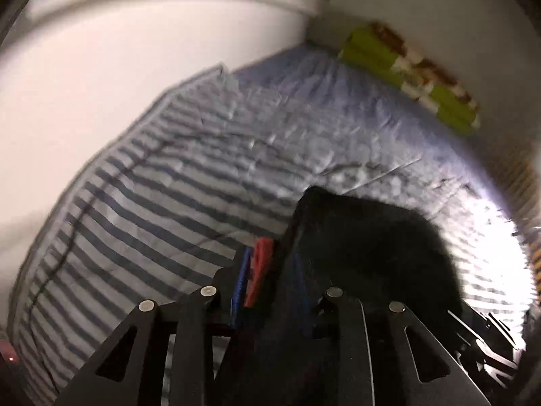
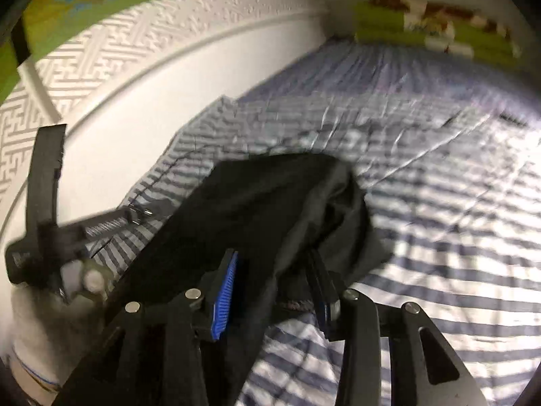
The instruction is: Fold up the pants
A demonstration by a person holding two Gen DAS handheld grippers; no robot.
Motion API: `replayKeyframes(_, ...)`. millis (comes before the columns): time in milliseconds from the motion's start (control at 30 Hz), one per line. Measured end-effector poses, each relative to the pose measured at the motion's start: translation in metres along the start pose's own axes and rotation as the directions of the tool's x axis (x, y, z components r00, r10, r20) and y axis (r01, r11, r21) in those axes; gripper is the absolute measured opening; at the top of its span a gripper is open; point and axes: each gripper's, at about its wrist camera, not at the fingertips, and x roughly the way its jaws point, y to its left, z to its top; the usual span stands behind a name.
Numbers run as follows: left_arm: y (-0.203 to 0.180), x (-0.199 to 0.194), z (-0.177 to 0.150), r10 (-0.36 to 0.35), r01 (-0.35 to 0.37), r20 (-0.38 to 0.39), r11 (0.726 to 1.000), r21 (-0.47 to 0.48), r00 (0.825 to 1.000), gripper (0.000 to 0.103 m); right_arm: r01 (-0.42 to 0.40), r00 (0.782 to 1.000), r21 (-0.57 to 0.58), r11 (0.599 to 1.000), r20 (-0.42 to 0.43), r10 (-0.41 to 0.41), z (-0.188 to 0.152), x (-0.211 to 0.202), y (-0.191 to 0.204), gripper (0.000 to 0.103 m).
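Black pants [image 2: 270,199] hang from both your claws above the striped bed [image 2: 439,237]: the left claw [image 1: 270,270] and the right claw [image 2: 270,280] each pinch cloth, which stretches between them and bunches ahead of the right claw.

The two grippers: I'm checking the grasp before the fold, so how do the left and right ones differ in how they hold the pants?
The left gripper has its jaws close together, pinching a thick black bunch of the pants. The right gripper has its jaws wider apart, with looser cloth draped between them. A red piece shows beside the left one's blue pad; the right one shows only blue. Both hold the pants above the striped bedsheet.
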Motion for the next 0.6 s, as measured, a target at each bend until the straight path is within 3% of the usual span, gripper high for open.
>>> replayKeyframes(100, -0.011, -0.038, -0.009, -0.042, 0.039, 0.039, 0.997, 0.072, 0.998, 0.03, -0.026, 0.998, -0.022, 0.999, 0.052, 0.027, -0.012, -0.033, 0.005, 0.037)
replayKeyframes(200, -0.006, -0.055, -0.024, -0.074, 0.073, 0.02, 0.995, 0.072, 0.997, 0.034, -0.084, 0.996, 0.081, 0.993, -0.026, 0.086, -0.03, -0.037, -0.008, 0.037)
replayKeyframes(267, -0.003, -0.063, -0.036, -0.05, 0.048, 0.013, 0.994, 0.101, 0.999, 0.034, -0.222, 0.967, 0.243, 0.944, -0.073, 0.246, -0.046, -0.034, -0.026, 0.039)
replayKeyframes(300, -0.002, -0.065, -0.043, -0.019, 0.018, 0.013, 0.992, 0.124, 1.0, 0.034, -0.259, 0.953, 0.292, 0.921, -0.081, 0.293, -0.051, -0.033, -0.03, 0.039)
replayKeyframes(367, 0.004, -0.072, -0.057, -0.046, 0.046, -0.002, 0.992, 0.114, 0.999, 0.034, -0.319, 0.927, 0.349, 0.881, -0.081, 0.367, -0.055, -0.03, -0.031, 0.049)
replayKeyframes(500, 0.01, -0.084, -0.071, -0.069, 0.069, 0.001, 0.993, 0.096, 0.998, 0.034, -0.294, 0.926, 0.285, 0.912, -0.15, 0.345, -0.035, -0.009, -0.007, 0.052)
replayKeyframes(533, 0.011, -0.089, -0.074, -0.08, 0.08, 0.004, 0.993, 0.088, 0.997, 0.034, -0.273, 0.926, 0.291, 0.917, -0.178, 0.333, -0.03, 0.001, -0.003, 0.051)
replayKeyframes(567, 0.013, -0.092, -0.076, -0.092, 0.091, 0.009, 0.992, 0.083, 0.996, 0.034, -0.271, 0.917, 0.301, 0.914, -0.207, 0.34, -0.028, 0.01, 0.0, 0.033)
replayKeyframes(600, 0.013, -0.098, -0.079, -0.108, 0.107, 0.008, 0.99, 0.093, 0.994, 0.034, -0.259, 0.915, 0.305, 0.916, -0.226, 0.334, -0.022, 0.017, 0.005, 0.023)
